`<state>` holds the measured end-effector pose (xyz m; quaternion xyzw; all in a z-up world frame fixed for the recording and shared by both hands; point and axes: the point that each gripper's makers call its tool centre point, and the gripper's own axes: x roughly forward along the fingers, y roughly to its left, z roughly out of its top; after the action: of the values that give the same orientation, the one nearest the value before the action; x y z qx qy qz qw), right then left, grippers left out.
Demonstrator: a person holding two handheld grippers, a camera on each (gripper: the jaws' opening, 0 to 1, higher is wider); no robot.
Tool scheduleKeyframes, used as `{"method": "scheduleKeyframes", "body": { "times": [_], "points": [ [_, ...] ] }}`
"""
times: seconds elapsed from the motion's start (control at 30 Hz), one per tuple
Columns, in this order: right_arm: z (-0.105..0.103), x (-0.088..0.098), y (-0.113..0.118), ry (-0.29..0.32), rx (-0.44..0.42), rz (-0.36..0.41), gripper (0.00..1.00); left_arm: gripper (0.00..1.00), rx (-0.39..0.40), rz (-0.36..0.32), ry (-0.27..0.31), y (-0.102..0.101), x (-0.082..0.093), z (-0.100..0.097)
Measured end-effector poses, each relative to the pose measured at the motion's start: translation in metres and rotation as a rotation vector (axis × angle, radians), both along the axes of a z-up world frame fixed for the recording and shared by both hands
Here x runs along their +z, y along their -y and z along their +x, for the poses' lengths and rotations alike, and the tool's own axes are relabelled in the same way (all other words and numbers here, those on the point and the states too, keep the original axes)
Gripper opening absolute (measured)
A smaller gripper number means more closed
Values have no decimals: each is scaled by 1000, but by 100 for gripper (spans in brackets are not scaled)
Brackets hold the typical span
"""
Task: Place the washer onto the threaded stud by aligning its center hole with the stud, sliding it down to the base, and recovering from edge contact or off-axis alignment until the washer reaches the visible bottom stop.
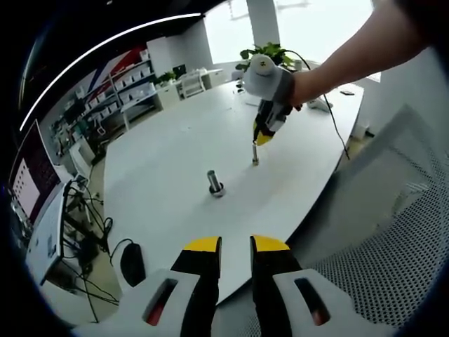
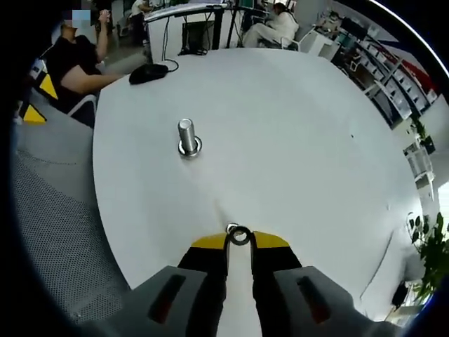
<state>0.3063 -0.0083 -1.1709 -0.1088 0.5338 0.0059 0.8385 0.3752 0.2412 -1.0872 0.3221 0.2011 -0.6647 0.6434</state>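
Left gripper view first, working from nine o'clock across: at the far left we see a monitor (image 1: 31,184) glowing pink, with a tangle of cables (image 1: 88,232) beneath it, and at about seven o'clock a black mouse (image 1: 132,263) lies on the edge of the white table (image 1: 168,161). Our left gripper (image 1: 235,247) rises from six o'clock, its yellow-tipped jaws parted by a narrow gap and holding nothing. Just above centre the threaded stud (image 1: 215,182) stands upright on its base on the table. Toward one o'clock our right gripper (image 1: 257,153) comes down from a hand (image 1: 272,83) in a grey glove, tips pointing at the table near the stud but apart from it; the washer itself is too small to make out here. A mesh chair (image 1: 379,260) lies at four o'clock. Right gripper view, again from nine o'clock: a person in black (image 2: 74,60) sits at ten o'clock beside the table, the mouse near eleven. The stud (image 2: 187,137) stands at about eleven o'clock from centre, bare of any washer. At six o'clock the right gripper's (image 2: 239,239) jaws are drawn close together, pinching the washer (image 2: 239,235) between their yellow tips, its hole facing us, well apart from the stud. A plant (image 2: 428,253) shows at four o'clock.
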Motion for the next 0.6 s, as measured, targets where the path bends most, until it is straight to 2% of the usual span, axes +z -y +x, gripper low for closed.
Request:
{"method": "scheduleKeyframes", "body": {
  "times": [0.07,0.13,0.6],
  "points": [
    [3,3,-3,2,5,0,14,14,0,1,0,0,1,0],
    [6,-2,1,-5,15,-3,14,14,1,1,1,-1,1,0],
    [3,-10,2,-36,33,0,14,14,7,9,3,-1,-1,1]
  ]
}}
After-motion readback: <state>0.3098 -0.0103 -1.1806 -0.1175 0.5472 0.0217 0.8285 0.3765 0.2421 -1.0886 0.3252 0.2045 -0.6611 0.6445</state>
